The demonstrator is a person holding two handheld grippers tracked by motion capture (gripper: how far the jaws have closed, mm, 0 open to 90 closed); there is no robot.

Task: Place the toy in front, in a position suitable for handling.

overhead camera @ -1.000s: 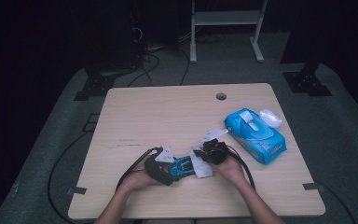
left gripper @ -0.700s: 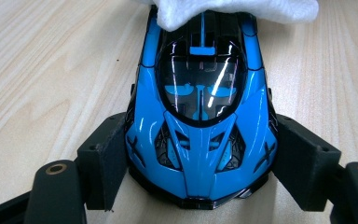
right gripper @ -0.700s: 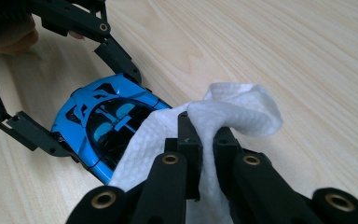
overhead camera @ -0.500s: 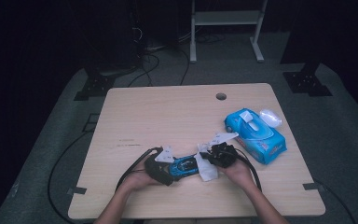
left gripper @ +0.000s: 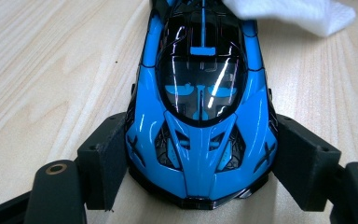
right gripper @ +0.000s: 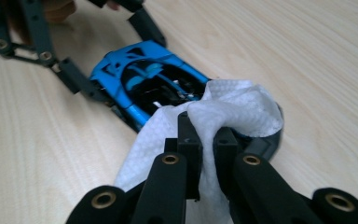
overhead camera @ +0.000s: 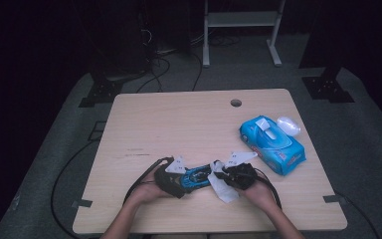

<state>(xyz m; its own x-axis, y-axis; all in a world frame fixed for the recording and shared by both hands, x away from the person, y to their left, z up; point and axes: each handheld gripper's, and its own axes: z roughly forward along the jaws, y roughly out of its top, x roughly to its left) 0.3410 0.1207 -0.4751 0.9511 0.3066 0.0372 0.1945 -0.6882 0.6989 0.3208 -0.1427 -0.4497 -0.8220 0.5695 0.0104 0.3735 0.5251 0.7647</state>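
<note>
Low in the high view, left of centre, the blue toy car sits on the table. The left gripper is clamped on the car's nose, a pad at each flank. The right gripper, jaws together, pinches a white wipe that lies on the car's tail. At middle right lies a blue wipe pack.

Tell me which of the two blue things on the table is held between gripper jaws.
The blue toy car, clamped by the left gripper. The blue wipes pack lies apart near the table's right edge, untouched.
</note>
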